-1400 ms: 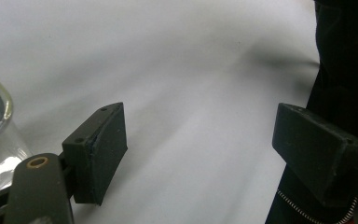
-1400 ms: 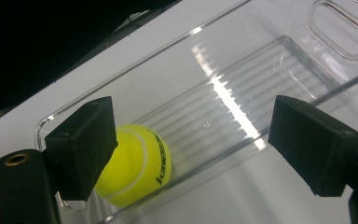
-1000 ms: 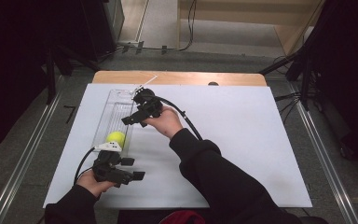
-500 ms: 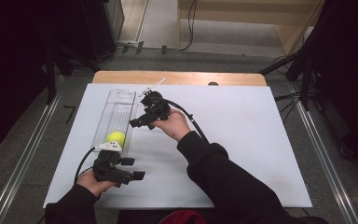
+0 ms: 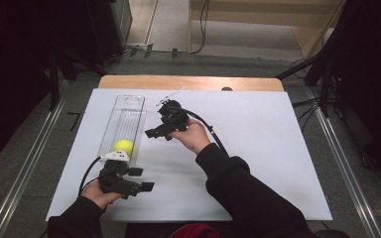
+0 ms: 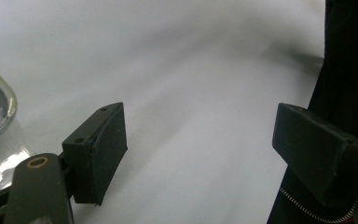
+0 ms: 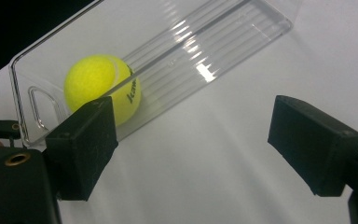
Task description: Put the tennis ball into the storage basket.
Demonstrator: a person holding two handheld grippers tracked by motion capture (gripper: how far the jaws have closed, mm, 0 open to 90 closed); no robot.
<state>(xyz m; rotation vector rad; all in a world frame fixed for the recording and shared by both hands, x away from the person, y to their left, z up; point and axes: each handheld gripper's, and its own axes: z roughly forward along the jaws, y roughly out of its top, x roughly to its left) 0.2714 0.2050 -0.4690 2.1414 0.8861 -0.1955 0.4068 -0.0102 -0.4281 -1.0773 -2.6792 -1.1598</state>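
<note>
The right tongs (image 5: 155,133) now stand a little further to the right in the high view than a second ago; before, they were over the clear tray (image 5: 110,133), and now they hang just beside its right wall, above the bare white worktop (image 5: 268,148). Their jaws are apart and nothing is between them, which the right gripper view shows well.

The tennis ball (image 5: 123,146) lies inside the tray, at the end that is lower in the frame, and it has not moved. In the right gripper view the ball (image 7: 98,86) sits behind the clear wall in the upper left of the frame, and the tray (image 7: 205,42) runs away toward the upper right.

The left tongs (image 5: 141,188) keep their place at the lower left of the high view, near the tray's close end. Their jaws are also wide apart and empty.

I think this means the ball is already put in the tray and the right hand is going away from it. Both tongs are free, so the placing looks finished to me, or nearly so.
</note>
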